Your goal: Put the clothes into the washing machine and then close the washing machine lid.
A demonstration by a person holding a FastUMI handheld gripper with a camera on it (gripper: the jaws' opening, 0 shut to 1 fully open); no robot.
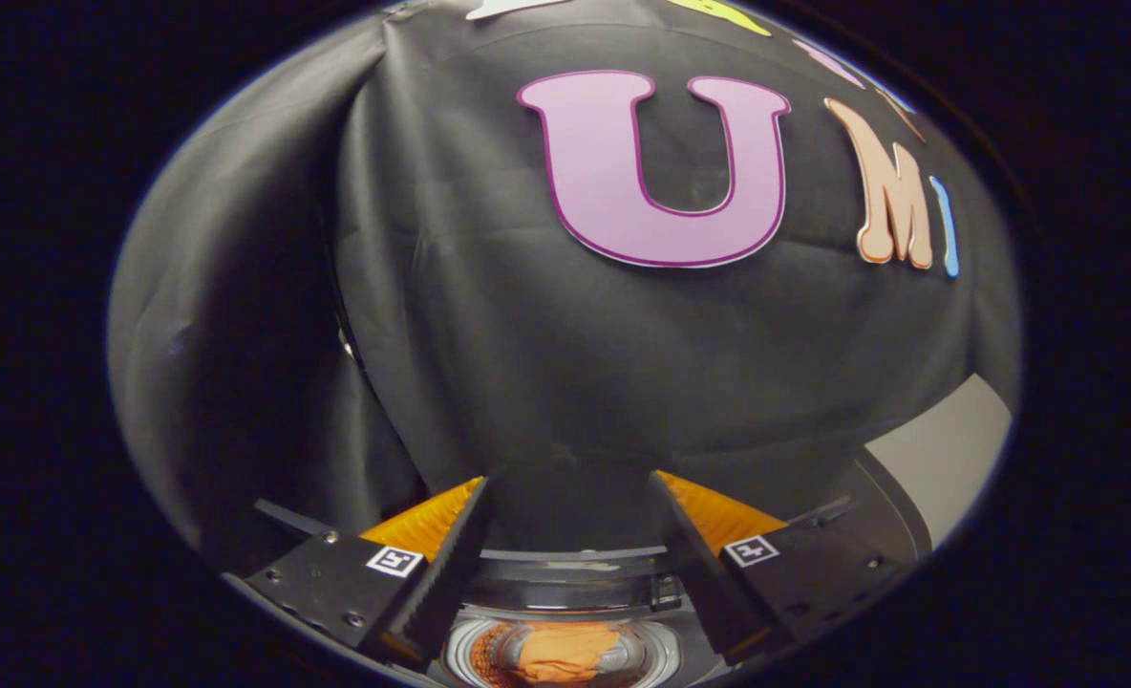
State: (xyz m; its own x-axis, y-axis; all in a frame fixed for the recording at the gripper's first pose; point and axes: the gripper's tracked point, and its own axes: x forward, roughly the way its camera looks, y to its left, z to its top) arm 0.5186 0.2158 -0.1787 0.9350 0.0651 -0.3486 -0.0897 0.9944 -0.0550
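Observation:
My gripper (567,492) is open, its two fingers spread wide with nothing between them. Below and between the fingers I see the washing machine's round drum opening (489,642). An orange garment (565,655) lies bunched inside the drum. The machine's grey top rim (575,570) curves just beyond the drum, between the fingers. The lid is not clearly visible from this angle.
The booth's black cloth wall (546,363) hangs close ahead, beyond the fingers. A pale panel (948,459) shows at the right, next to a dark curved edge of the machine's body (885,516).

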